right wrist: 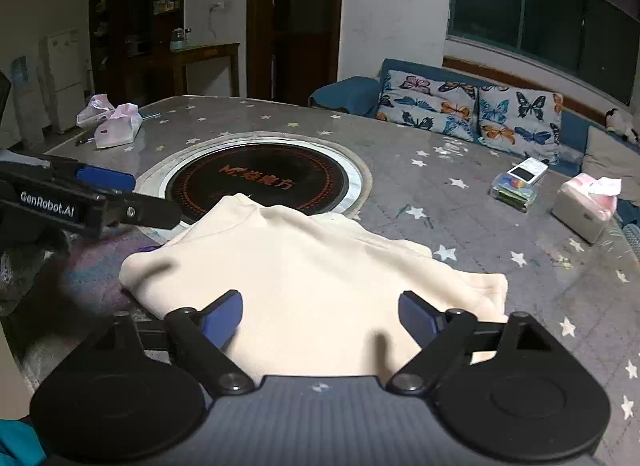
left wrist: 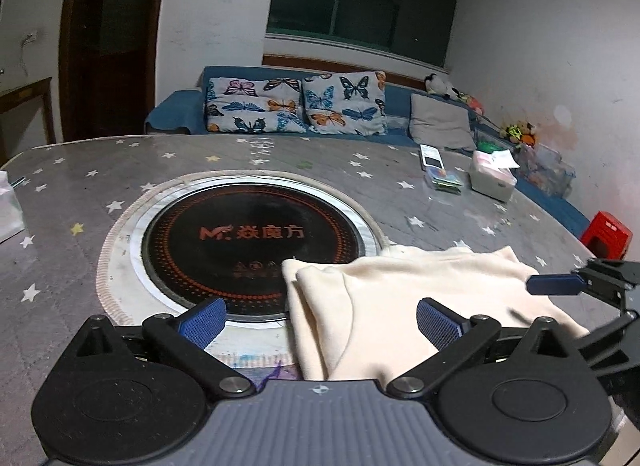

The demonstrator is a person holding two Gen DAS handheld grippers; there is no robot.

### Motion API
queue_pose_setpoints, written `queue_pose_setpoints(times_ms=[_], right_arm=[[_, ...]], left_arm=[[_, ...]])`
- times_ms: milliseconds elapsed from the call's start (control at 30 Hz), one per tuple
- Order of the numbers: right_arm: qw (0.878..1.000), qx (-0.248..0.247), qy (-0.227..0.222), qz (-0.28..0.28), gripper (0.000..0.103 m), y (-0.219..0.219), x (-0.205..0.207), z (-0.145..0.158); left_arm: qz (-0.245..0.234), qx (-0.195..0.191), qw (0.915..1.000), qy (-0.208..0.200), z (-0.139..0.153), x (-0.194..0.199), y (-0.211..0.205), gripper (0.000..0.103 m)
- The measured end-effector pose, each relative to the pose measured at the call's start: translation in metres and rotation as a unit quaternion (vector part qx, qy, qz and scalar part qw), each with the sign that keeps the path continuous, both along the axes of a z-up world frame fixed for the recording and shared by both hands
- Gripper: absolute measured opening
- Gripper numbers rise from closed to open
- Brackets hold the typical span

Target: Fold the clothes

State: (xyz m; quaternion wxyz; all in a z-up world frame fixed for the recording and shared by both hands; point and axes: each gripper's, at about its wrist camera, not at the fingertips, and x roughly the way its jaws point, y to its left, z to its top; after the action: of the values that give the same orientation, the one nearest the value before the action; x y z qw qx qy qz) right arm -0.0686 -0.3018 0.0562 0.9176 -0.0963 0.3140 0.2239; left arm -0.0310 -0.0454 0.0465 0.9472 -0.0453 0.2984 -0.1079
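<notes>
A cream garment (left wrist: pixel 404 298) lies folded on the star-patterned table (left wrist: pixel 80 193), its far edge over the black round cooktop (left wrist: pixel 248 242). My left gripper (left wrist: pixel 320 322) is open and empty, hovering just above the garment's left edge. My right gripper (right wrist: pixel 320 316) is open and empty above the garment (right wrist: pixel 304 274). The right gripper also shows at the right edge of the left wrist view (left wrist: pixel 568 286). The left gripper shows at the left of the right wrist view (right wrist: pixel 104 193).
On the table's right stand a white tissue box (left wrist: pixel 492 175), a remote (left wrist: pixel 430 155) and a small colourful packet (left wrist: pixel 444 179). Pink-and-white bags (right wrist: pixel 114 125) sit at the far left corner. A blue sofa with butterfly cushions (left wrist: pixel 296 103) is behind. A red stool (left wrist: pixel 606 234) stands to the right.
</notes>
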Motion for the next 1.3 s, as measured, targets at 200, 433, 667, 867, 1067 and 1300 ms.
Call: queue_pose_setpoints(times_ms=[200, 433, 667, 867, 1067, 1300], right_arm=[[1.0, 0.011, -0.003, -0.005, 0.097, 0.002, -0.007, 0.001], [1.0, 0.027, -0.012, 0.011, 0.103, 0.01, -0.015, 0.005], [0.999, 0.036, -0.023, 0.029, 0.103, 0.019, -0.025, 0.007], [0.998, 0.008, -0.022, 0.052, 0.103, 0.034, -0.027, 0.003], [0.993, -0.032, -0.018, 0.112, 0.098, 0.059, -0.031, 0.0], [0.983, -0.073, -0.024, 0.164, 0.091, 0.089, -0.036, -0.003]], left_arm=[[0.008, 0.0, 1.0, -0.001, 0.001, -0.003, 0.001, 0.103], [0.015, 0.004, 0.9999, -0.004, 0.004, -0.007, 0.0, 0.103], [0.022, 0.007, 0.9997, -0.003, 0.005, -0.01, 0.001, 0.103], [0.036, 0.007, 0.9992, 0.013, 0.002, -0.005, 0.006, 0.103], [0.046, -0.004, 0.9985, 0.03, -0.002, 0.001, 0.013, 0.103], [0.047, -0.01, 0.9982, 0.037, -0.004, 0.008, 0.016, 0.103]])
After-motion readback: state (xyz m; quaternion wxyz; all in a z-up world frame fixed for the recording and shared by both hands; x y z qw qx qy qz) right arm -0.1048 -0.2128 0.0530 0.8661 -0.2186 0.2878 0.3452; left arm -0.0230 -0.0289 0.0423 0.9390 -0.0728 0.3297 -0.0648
